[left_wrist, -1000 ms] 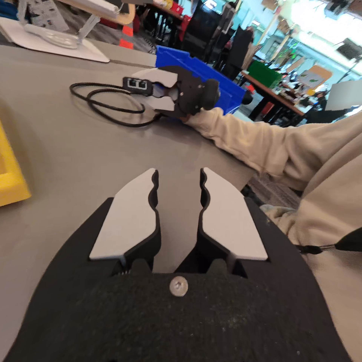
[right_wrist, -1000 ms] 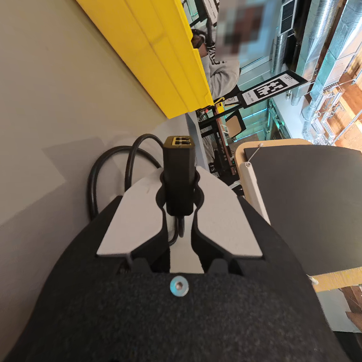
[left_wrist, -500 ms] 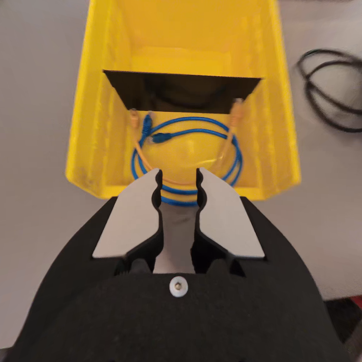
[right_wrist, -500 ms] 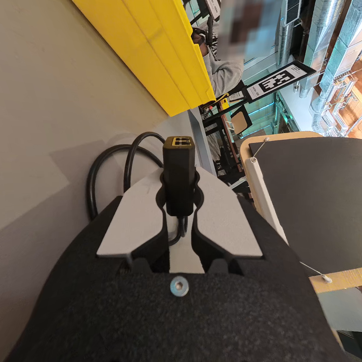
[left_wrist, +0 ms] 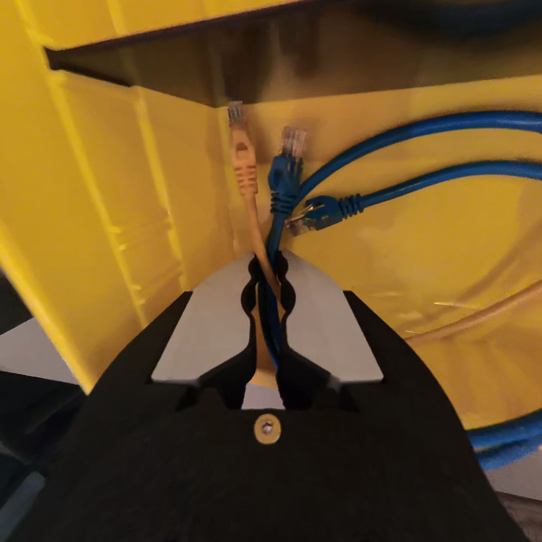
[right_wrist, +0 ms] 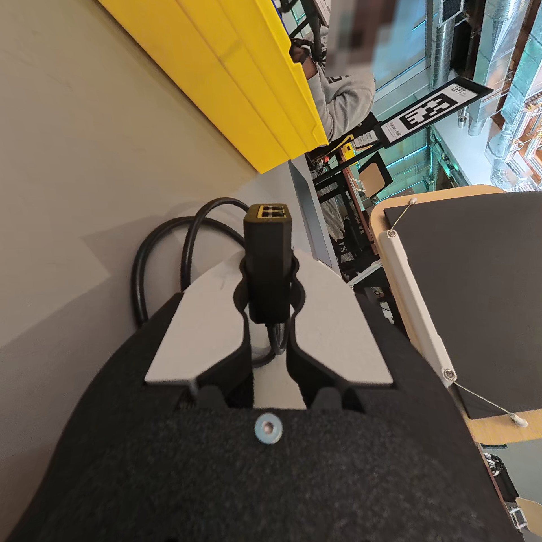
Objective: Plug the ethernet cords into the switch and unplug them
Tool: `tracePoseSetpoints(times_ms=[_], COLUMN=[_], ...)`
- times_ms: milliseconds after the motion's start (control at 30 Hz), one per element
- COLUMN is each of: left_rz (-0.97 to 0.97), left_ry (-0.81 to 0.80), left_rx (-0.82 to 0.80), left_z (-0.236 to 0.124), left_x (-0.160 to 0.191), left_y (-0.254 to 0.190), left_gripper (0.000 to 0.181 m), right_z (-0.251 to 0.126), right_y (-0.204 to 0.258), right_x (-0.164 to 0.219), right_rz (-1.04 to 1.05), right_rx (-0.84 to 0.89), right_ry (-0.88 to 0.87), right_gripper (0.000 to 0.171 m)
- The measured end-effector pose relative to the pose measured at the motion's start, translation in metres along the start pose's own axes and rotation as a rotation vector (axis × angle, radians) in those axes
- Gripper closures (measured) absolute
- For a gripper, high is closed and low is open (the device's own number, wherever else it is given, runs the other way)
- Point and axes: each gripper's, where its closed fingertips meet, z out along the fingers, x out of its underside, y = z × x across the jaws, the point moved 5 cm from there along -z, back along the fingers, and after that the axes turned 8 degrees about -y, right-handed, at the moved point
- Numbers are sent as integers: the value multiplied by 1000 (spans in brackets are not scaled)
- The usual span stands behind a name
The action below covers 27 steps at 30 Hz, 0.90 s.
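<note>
My left gripper (left_wrist: 268, 259) is inside the yellow bin (left_wrist: 88, 205), shut on two ethernet cords just behind their plugs: an orange cord (left_wrist: 243, 164) and a blue cord (left_wrist: 286, 176). Both plugs point away from me. The blue cord's other plug (left_wrist: 316, 215) lies loose on the bin floor to the right. My right gripper (right_wrist: 268, 264) is shut on the black switch (right_wrist: 267, 255), holding it with its two ports (right_wrist: 271, 211) facing away. Its black cable (right_wrist: 164, 243) loops on the table behind it.
The yellow bin (right_wrist: 234, 88) stands on the grey table (right_wrist: 73, 176) just beyond the switch. A dark panel (left_wrist: 205, 61) crosses the bin. A black board on a wooden stand (right_wrist: 469, 293) is at right. A person sits in the background. There is about 40 cm between the tips of the two grippers.
My left gripper swung from the table view down into the yellow bin and closed on the orange and blue cords. The right gripper stays shut on the switch, shifting only slightly.
</note>
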Motion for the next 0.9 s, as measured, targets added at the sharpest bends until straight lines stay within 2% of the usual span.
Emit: tracePoseSetpoints(times_ms=[100,200,433,567,667,767,833,900], left_rz=[-24,-57,-125,-89,-5,91,140,157], left_ry=[-84,-213,-616,-837,-935,-896,-810,-710], left_rx=[-18,-21,70,243,428,530,561,551], left_z=[-19,-58,-199,-272,-305,-297,-265,-218], left_x=[-3,-4,6,11,14,14,13,13], left_y=[7,17,23,-19,-72,-130,-168,-201], left_gripper=[174,175,175,175,175,175,175,175], right_z=[0,-1,-1,-2,-4,-7,-8,-10], right_y=[-1,-3,-6,-8,-12,-17,-21,-25], right_x=[0,1,2,3,3,5,7,8], right_rz=[1,13,23,24,48,85,119,147], right_rx=[4,12,30,44,63,87,98,112], right_ry=[0,0,2,4,-2,-8,-18,-25], right_gripper=[147,147,147,147,147,147,147,147])
